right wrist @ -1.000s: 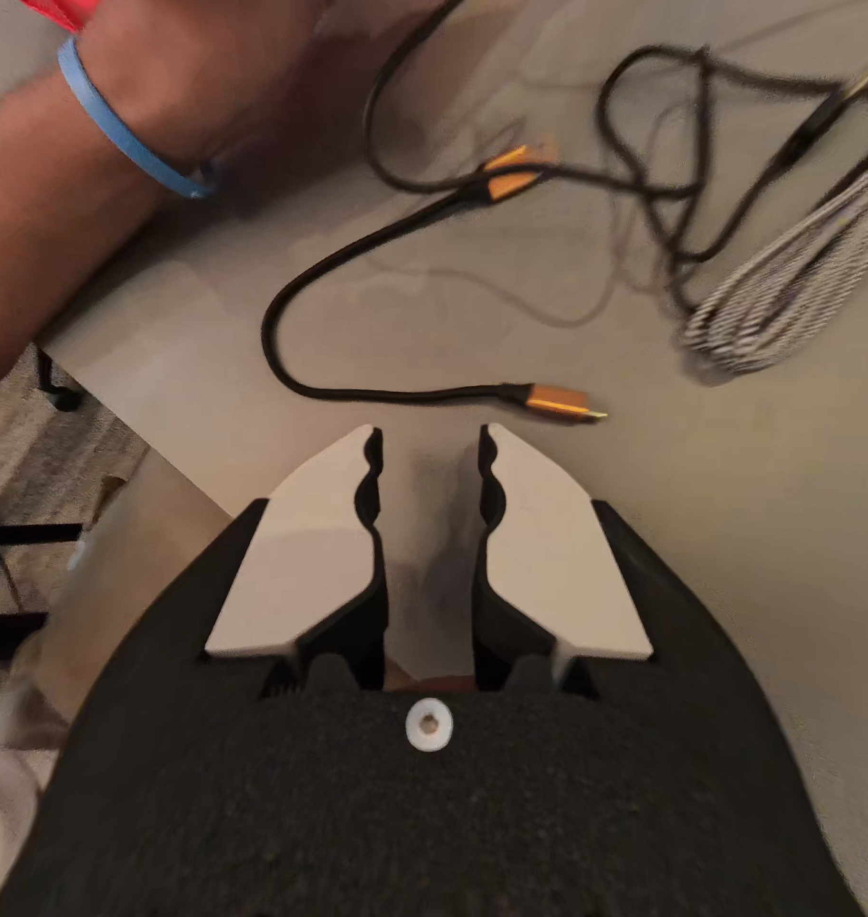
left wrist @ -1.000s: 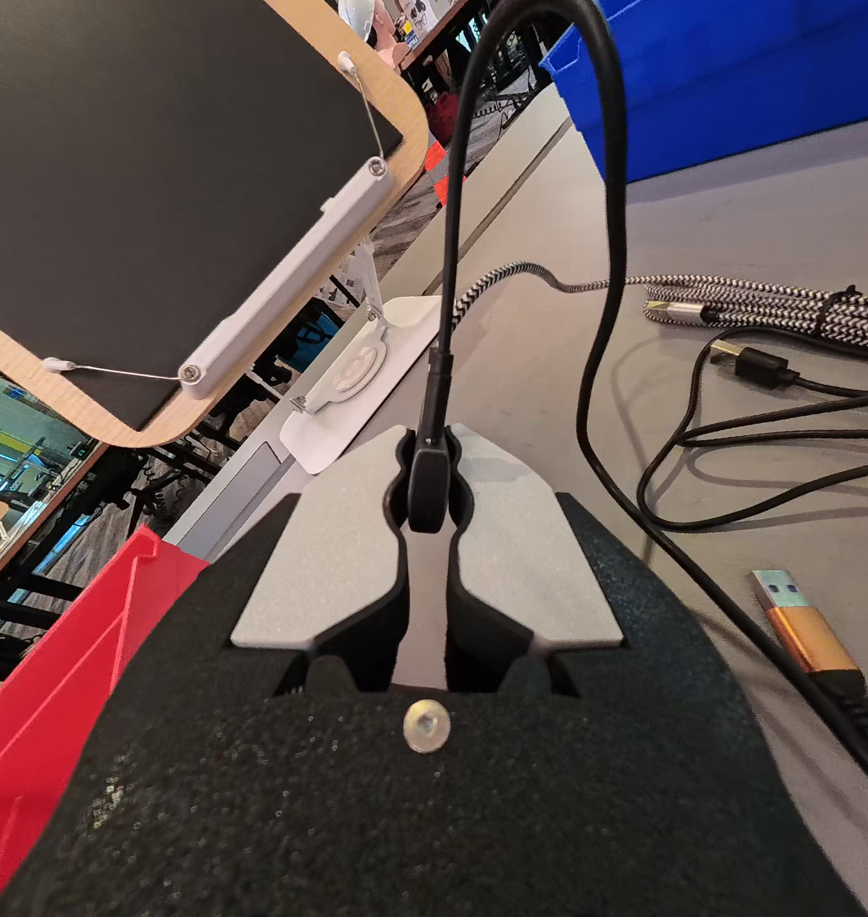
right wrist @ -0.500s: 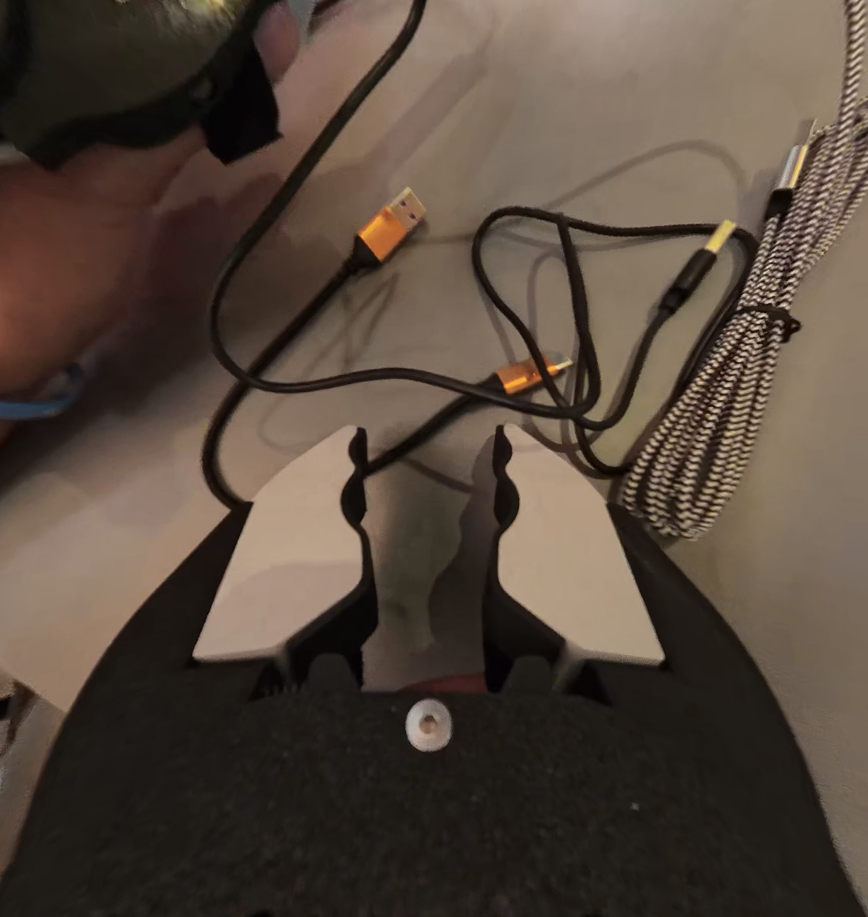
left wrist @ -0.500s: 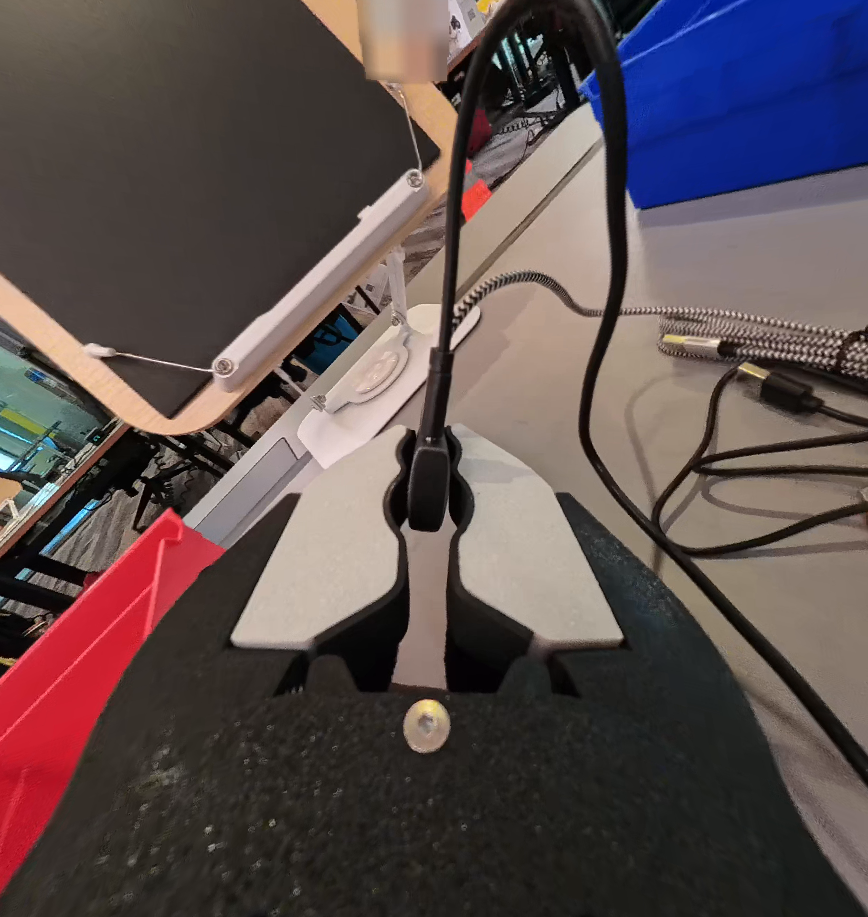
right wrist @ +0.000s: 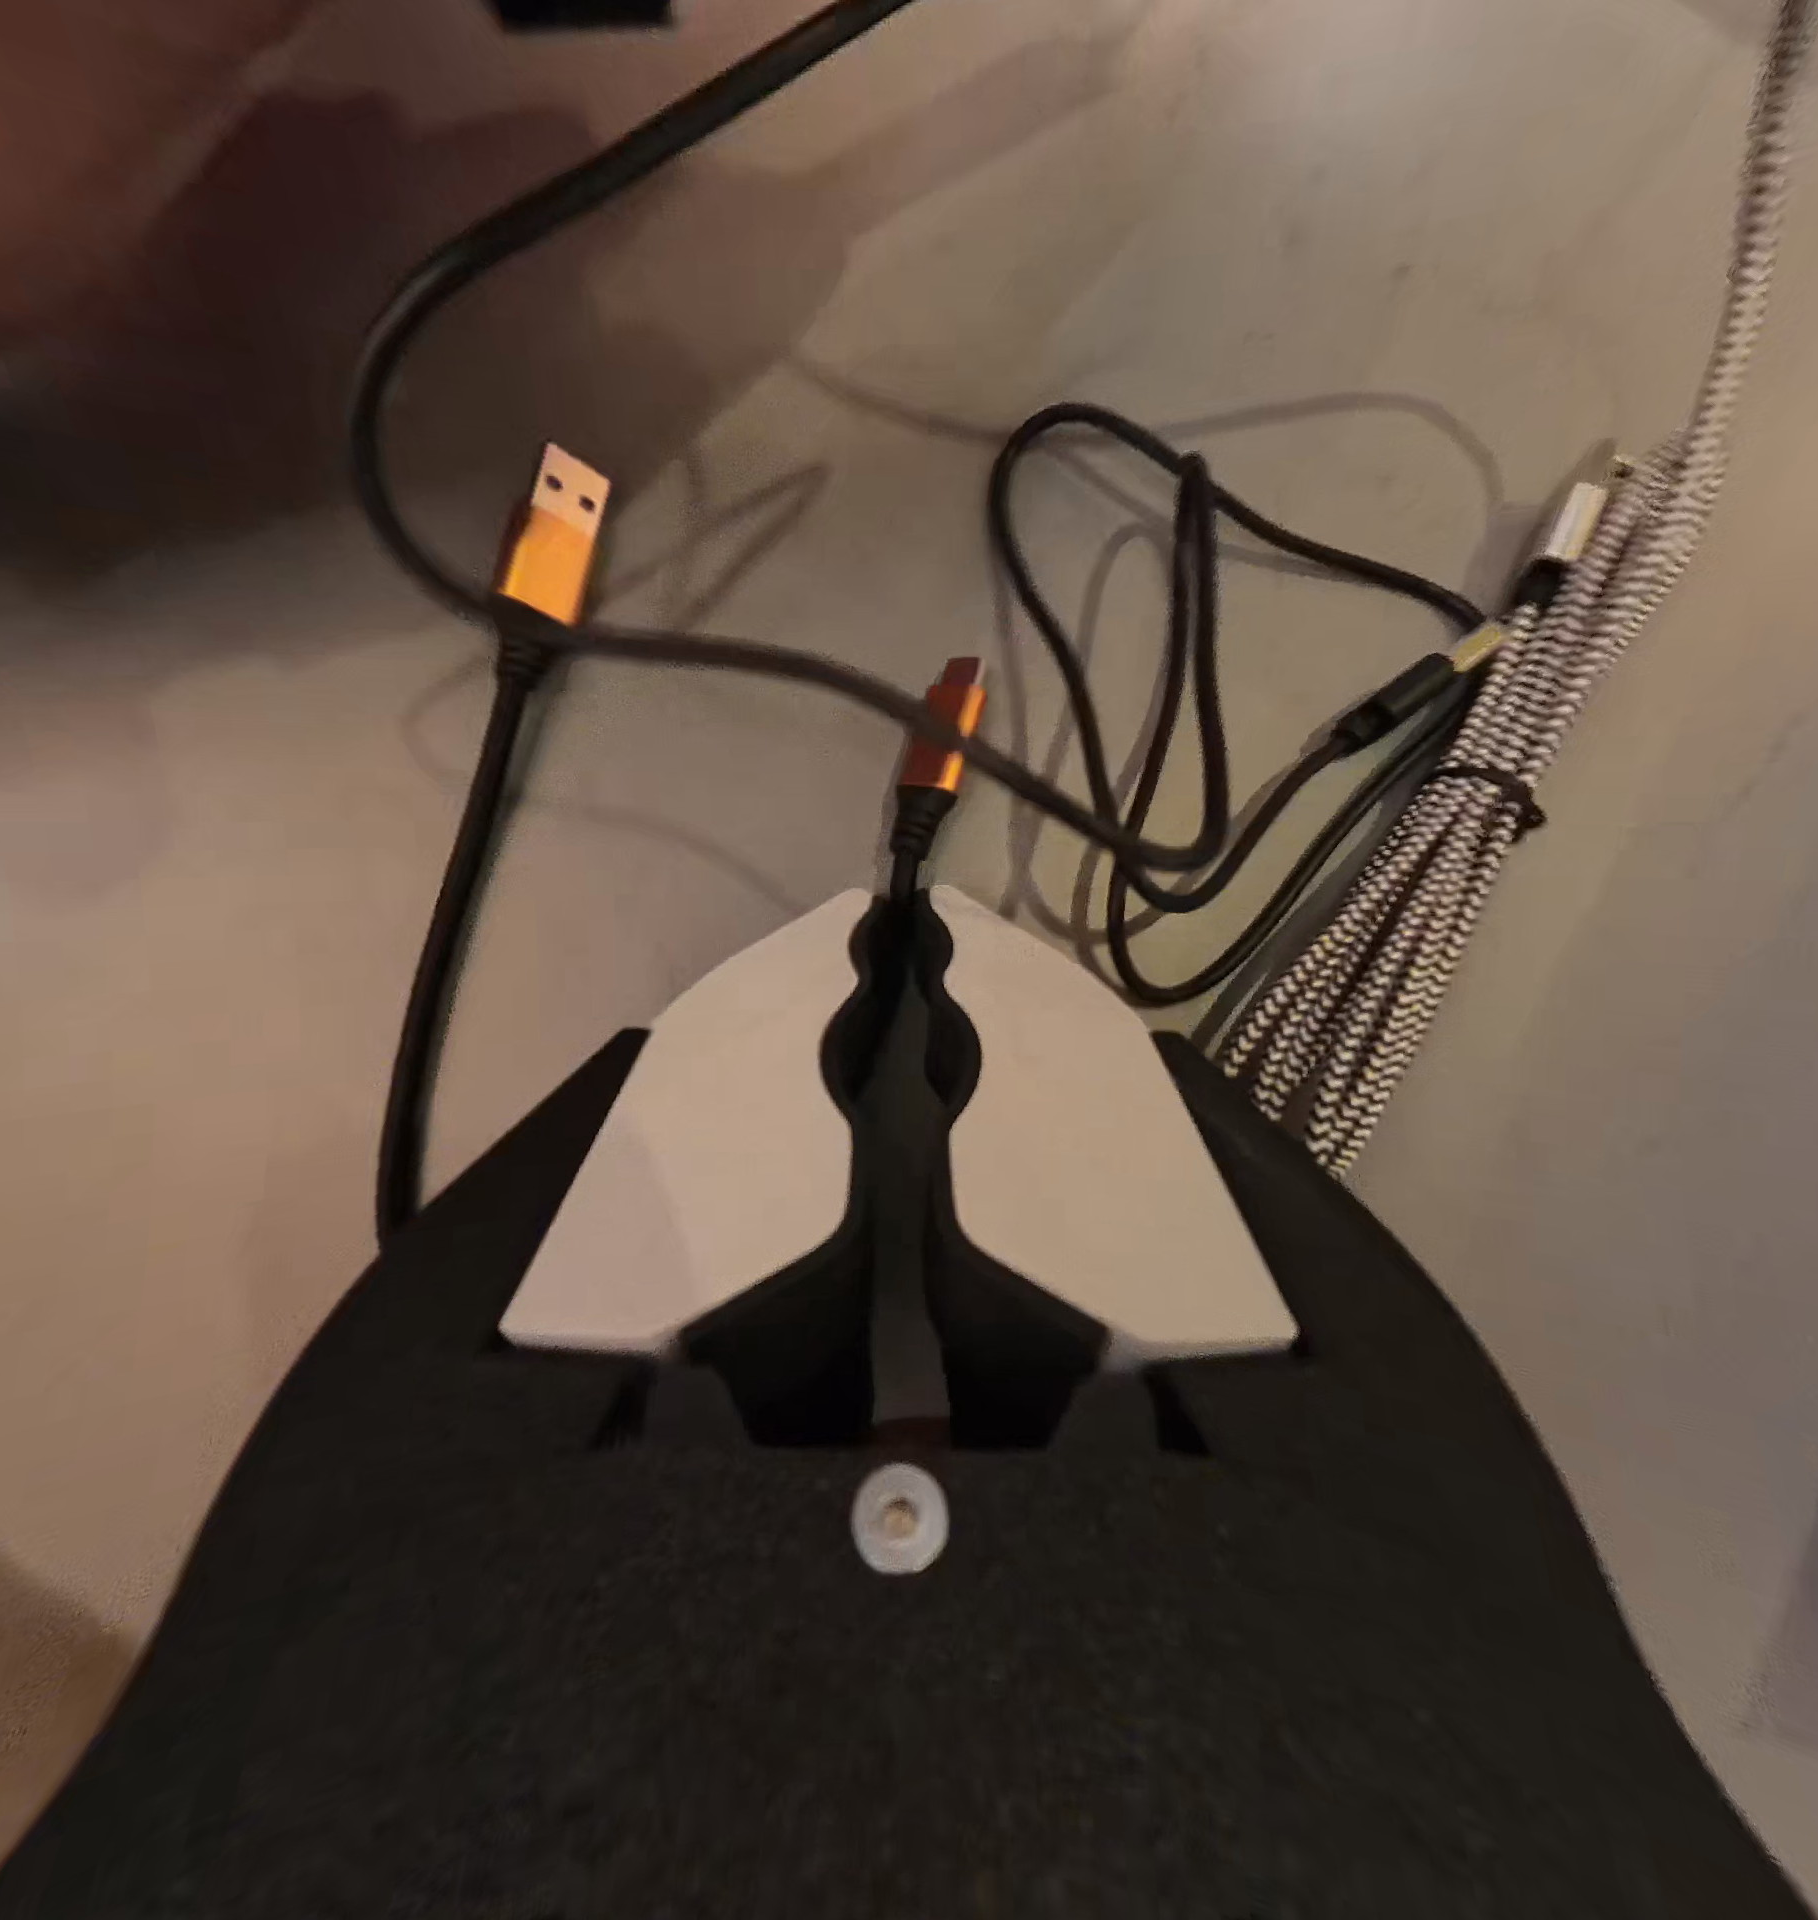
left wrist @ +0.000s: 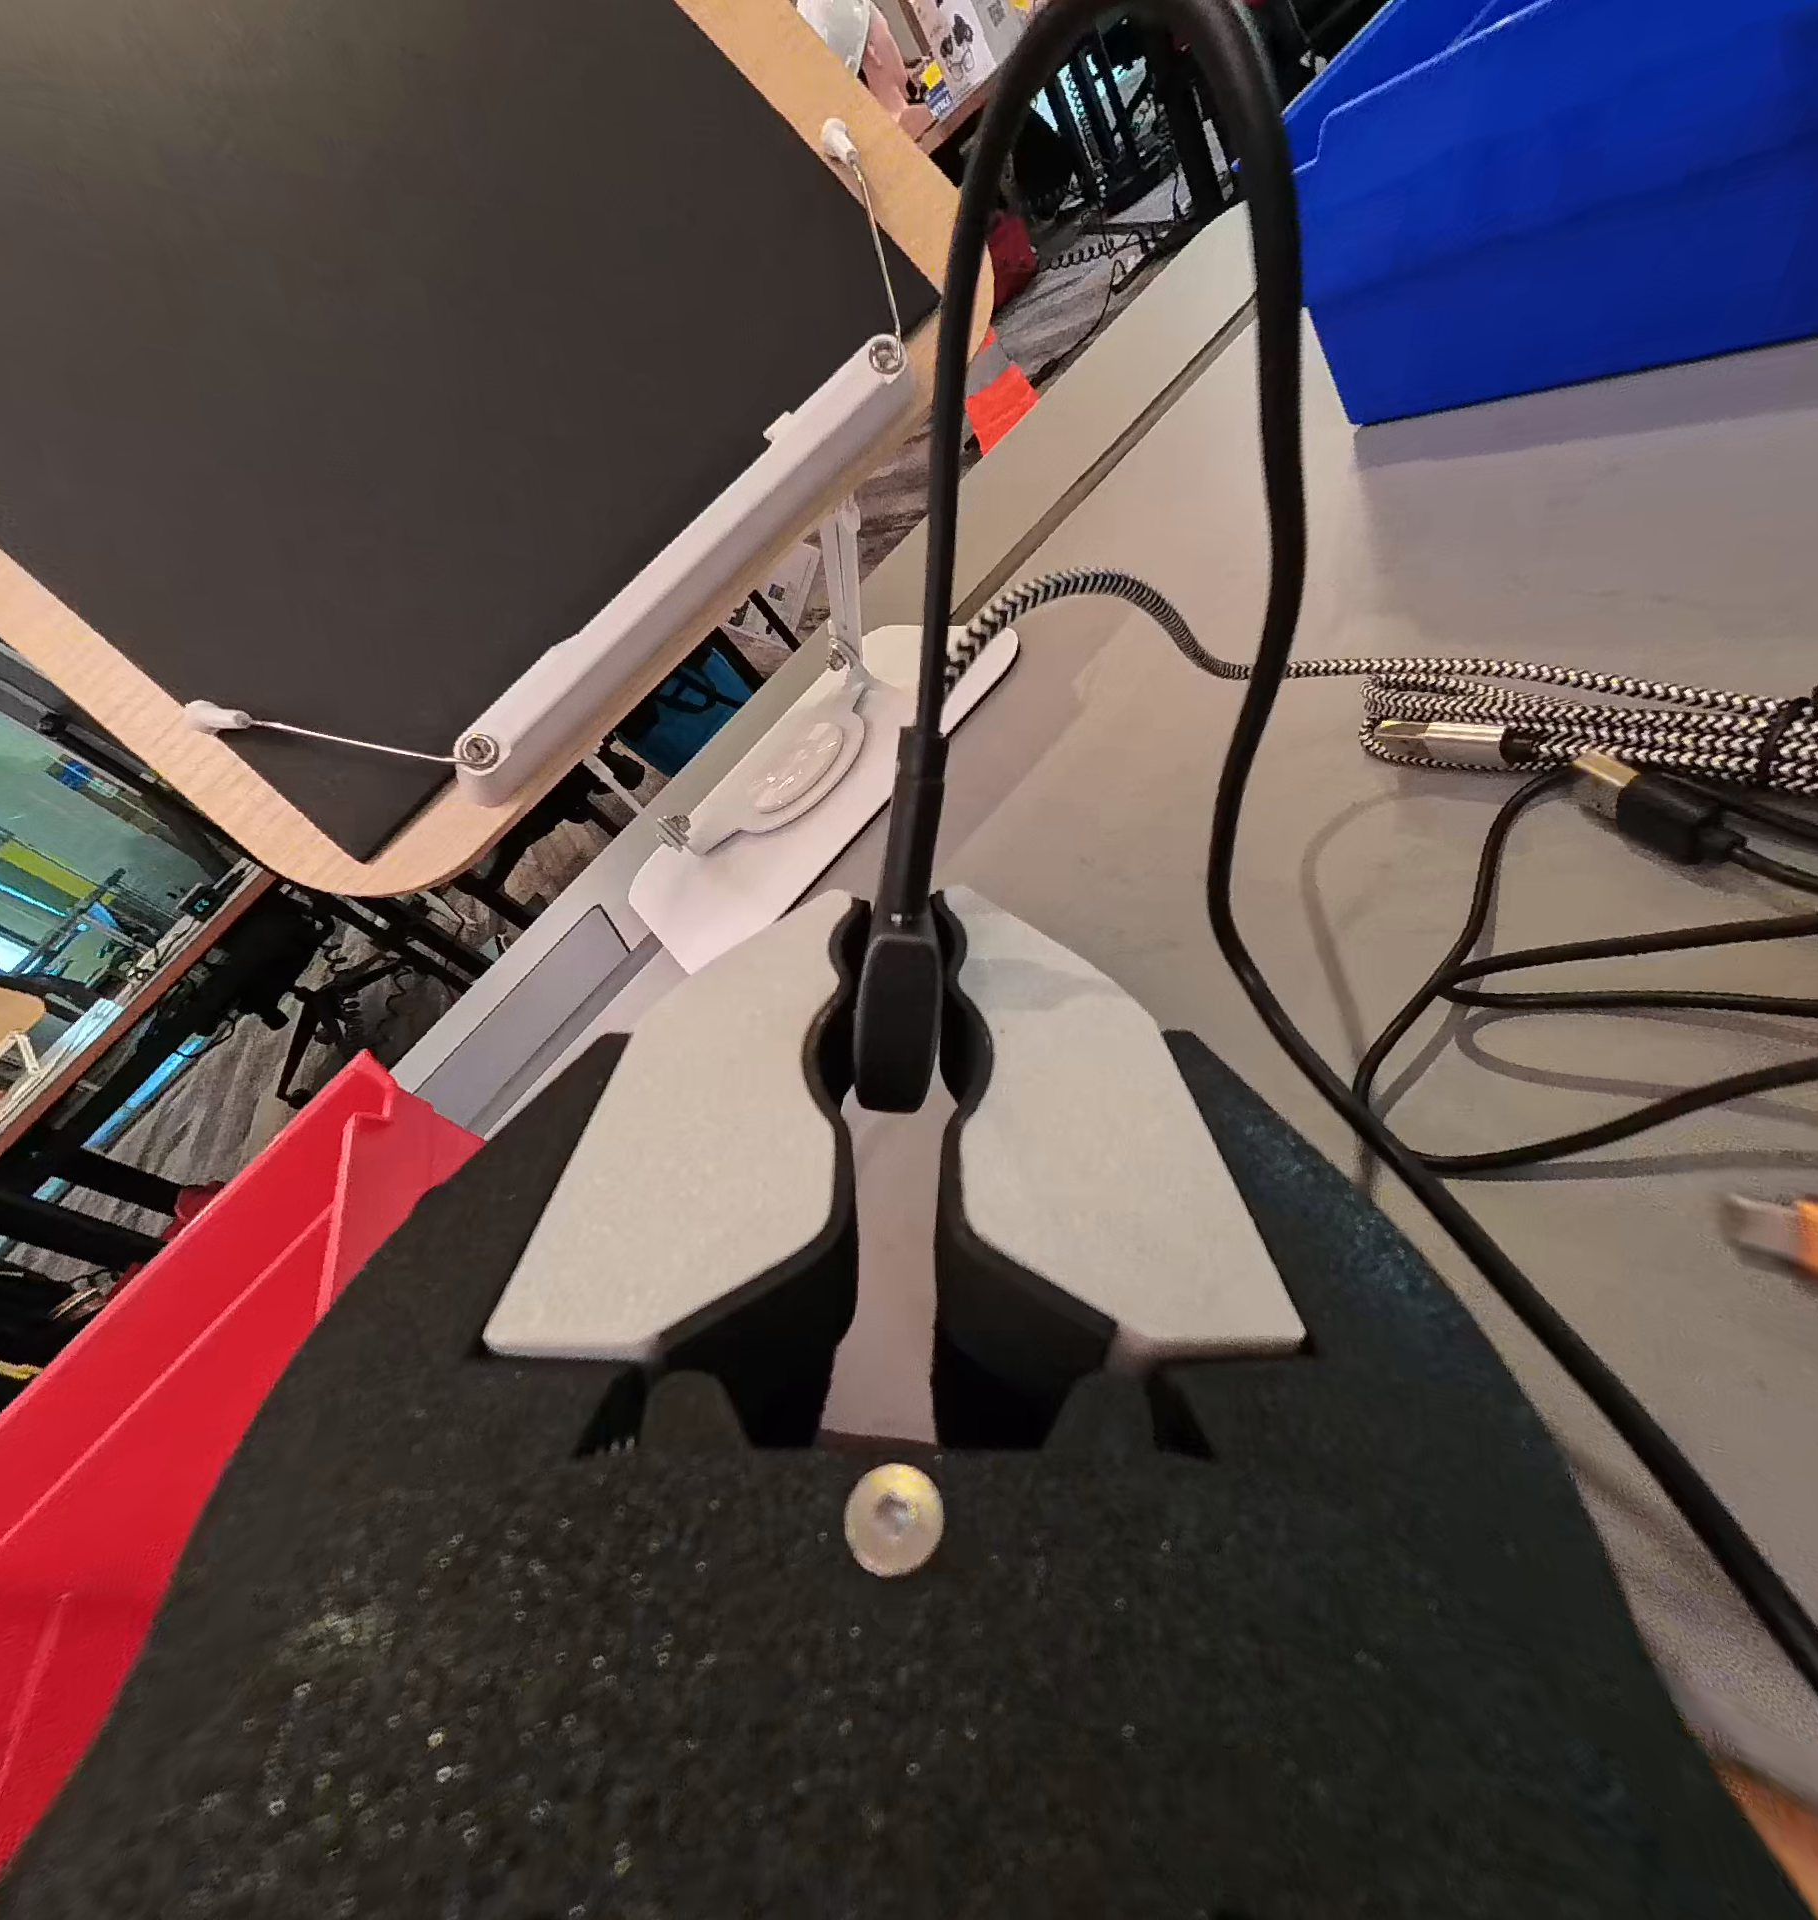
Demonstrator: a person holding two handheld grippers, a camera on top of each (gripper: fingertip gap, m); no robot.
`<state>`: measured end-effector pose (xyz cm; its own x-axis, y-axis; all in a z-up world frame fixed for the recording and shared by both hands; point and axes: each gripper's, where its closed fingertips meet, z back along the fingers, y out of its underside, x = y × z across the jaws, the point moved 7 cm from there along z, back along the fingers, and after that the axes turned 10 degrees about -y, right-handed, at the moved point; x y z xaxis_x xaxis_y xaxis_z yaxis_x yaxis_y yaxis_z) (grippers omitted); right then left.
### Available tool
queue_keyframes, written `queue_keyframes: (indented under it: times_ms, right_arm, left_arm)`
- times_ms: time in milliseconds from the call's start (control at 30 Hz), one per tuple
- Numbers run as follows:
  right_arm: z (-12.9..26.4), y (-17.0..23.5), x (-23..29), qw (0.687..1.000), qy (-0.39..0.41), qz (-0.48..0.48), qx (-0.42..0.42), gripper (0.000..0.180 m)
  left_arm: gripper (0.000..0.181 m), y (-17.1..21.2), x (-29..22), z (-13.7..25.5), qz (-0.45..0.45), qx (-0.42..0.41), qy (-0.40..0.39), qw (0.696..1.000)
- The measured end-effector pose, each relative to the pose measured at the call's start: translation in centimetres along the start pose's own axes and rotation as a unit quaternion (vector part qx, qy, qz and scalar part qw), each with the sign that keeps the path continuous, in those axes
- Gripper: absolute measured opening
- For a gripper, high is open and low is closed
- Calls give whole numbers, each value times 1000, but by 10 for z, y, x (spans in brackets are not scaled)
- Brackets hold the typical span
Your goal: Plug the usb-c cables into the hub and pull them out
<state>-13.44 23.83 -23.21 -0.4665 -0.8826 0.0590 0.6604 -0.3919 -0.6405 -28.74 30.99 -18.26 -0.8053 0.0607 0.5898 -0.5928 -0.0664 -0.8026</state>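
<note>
A: What does the left gripper (left wrist: 897, 925) hold?
B: It is clamped on a black plug (left wrist: 894, 1023); its black cable (left wrist: 1263, 582) arches up and comes down onto the grey table (left wrist: 1570, 582) on the right.
A: And the right gripper (right wrist: 907, 906)?
B: Closed on the thin cord just behind the orange plug (right wrist: 944, 740), which sticks out past the tips, above the table.
A: Anything else nearby?
B: A larger orange connector (right wrist: 555, 549) lies to the left, a braided bundle (right wrist: 1424, 894) to the right. No hub is in sight.
</note>
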Motion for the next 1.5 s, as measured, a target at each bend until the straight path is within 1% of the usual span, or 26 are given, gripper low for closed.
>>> queue_keyframes:
  times_ms: [100, 167, 233, 300, 367, 433, 500, 533, 600, 767, 800, 900, 933, 967, 1033, 1133, 1200, 1267, 1333, 1500]
  right_arm:
    - [18, 15, -17, 999, -21, 42, 19, 4]
    - [32, 22, -34, 998, -34, 51, 17, 3]
    - [43, 27, -47, 994, -76, 72, -4, 3]
    - [48, 36, -58, 989, -97, 114, 8, 3]
    - [50, 44, -66, 985, -82, 148, 24, 3]
    - [53, 45, -68, 984, -75, 160, 3, 4]
    - [57, 45, -69, 984, -63, 167, -13, 16]
    - [59, 45, -70, 983, -52, 174, -17, 16]
    - [59, 45, -70, 978, -59, 199, -18, 16]
    - [47, 43, -63, 971, -96, 220, -7, 21]
    - [45, 43, -62, 970, -86, 228, -1, 21]
    - [39, 41, -59, 966, -60, 253, -6, 7]
    - [39, 41, -60, 966, -52, 255, -4, 7]
    - [40, 41, -61, 967, -45, 252, 5, 7]
    - [49, 38, -63, 973, -66, 220, 7, 7]
    - [81, 19, -69, 986, -113, 114, -41, 6]
    - [102, 5, -76, 984, -167, 26, -55, 6]
    - [116, -11, -81, 970, -227, -38, -76, 6]
    - [119, -23, -83, 959, -271, -47, -70, 6]
    - [117, -36, -77, 957, -287, 18, -26, 6]
  left_arm:
    - [10, 0, 0, 0, -4, -3, -2, 1000]
    - [10, 0, 0, 0, -5, -4, 0, 1000]
    - [10, 1, -1, 1, -10, -6, 3, 1000]
    - [10, 1, -3, 1, -16, -10, 2, 1000]
    - [10, 2, -5, 2, -24, -8, 4, 1000]
    - [10, 2, -6, 2, -28, -9, 4, 1000]
    - [10, 1, -7, 1, -31, -10, 3, 999]
    - [10, 1, -7, 1, -32, -10, 5, 999]
    - [9, 1, -7, 2, -33, -13, 5, 999]
    - [10, -1, -10, 4, -55, -31, 10, 998]
    - [10, -2, -12, 4, -60, -32, 11, 998]
    - [9, -3, -15, 8, -66, -49, 26, 996]
    - [10, -4, -17, 9, -72, -56, 26, 995]
    - [10, -5, -19, 10, -83, -64, 29, 994]
    - [10, -8, -25, 12, -111, -99, 44, 988]
    - [10, -15, -34, 21, -160, -162, 50, 973]
    - [10, -21, -41, 29, -196, -203, 44, 958]
    - [10, -26, -48, 36, -228, -237, 35, 944]
    - [9, -30, -55, 44, -243, -270, 38, 931]
    - [10, -36, -66, 60, -282, -326, 47, 901]
